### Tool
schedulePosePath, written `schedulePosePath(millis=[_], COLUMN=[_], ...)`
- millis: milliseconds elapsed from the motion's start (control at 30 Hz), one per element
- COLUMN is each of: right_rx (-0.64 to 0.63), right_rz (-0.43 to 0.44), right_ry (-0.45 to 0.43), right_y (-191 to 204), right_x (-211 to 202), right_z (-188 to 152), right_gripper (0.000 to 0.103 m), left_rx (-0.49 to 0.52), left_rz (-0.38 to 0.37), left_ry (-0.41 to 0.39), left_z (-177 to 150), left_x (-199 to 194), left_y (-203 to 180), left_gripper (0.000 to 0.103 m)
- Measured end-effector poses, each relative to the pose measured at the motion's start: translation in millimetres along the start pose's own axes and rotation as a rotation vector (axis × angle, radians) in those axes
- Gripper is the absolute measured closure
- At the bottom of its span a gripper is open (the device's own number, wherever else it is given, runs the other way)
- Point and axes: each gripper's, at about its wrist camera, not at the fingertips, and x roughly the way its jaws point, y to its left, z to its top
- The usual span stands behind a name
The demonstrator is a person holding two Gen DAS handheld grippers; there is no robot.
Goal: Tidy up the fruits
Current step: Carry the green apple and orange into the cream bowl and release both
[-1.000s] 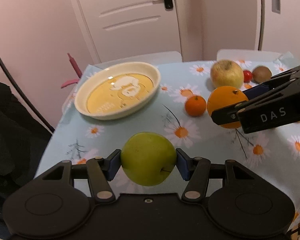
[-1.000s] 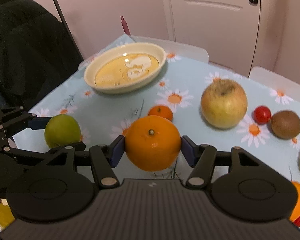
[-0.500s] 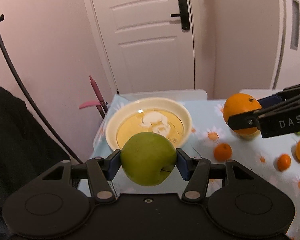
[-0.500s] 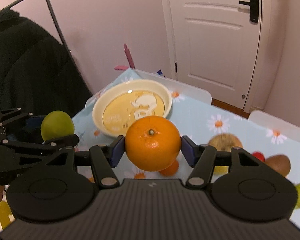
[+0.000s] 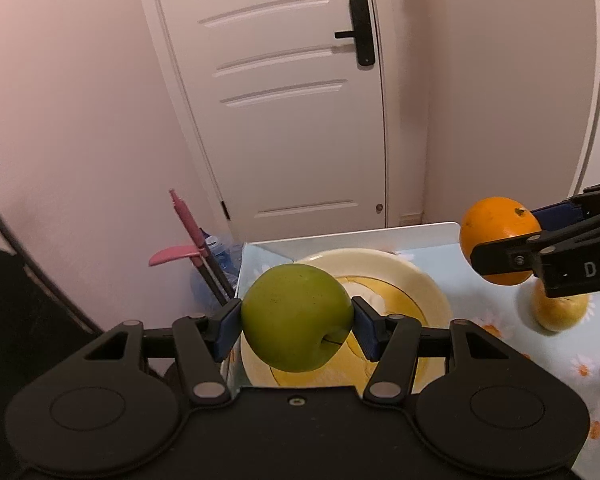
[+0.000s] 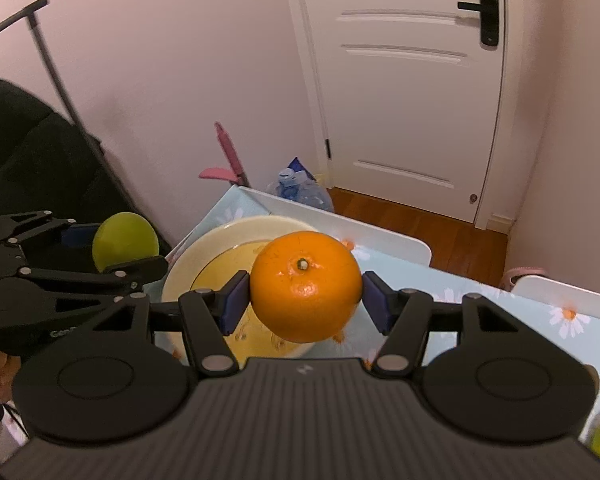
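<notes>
both grippers grip fruit: left gripper green apple; right gripper orange

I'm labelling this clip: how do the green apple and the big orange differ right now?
The green apple is matte green with fine speckles; the orange is bright, glossy and dimpled. The apple sits in the left tool with its stem hollow turned sideways and down; the orange in the right tool shows its green stem button facing the camera. Both are round, clamped between blue pads, and held in the air near the cream dish.
</notes>
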Motion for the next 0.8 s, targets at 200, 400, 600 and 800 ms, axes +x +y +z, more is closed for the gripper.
schedulePosePath(millis=[200, 400, 600, 800], right_rx=[0.054, 0.092, 0.120, 0.126], right_rz=[-0.047, -0.087, -0.115, -0.125], right_ry=[0.016, 0.034, 0.048, 0.056], right_y=[-4.5, -11.6, -17.2, -19.5], right_x=[33.3, 57.5, 68.4, 73.7], right_z=[13.4, 18.1, 17.2, 17.7], right_gripper=[0.027, 0.027, 0.027, 0.027], left_rx=[0.054, 0.102, 0.143, 0.172], left_rz=[-0.038, -0.075, -0.101, -0.108], left_ry=[0.022, 0.056, 0.084, 0.097], left_z=[6.6, 8.3, 5.7, 2.6], left_x=[45.7, 87.4, 116.5, 129.0], left_y=[7.7, 6.5, 0.9, -5.0], left_gripper=[0.041, 0.041, 0.041, 0.041])
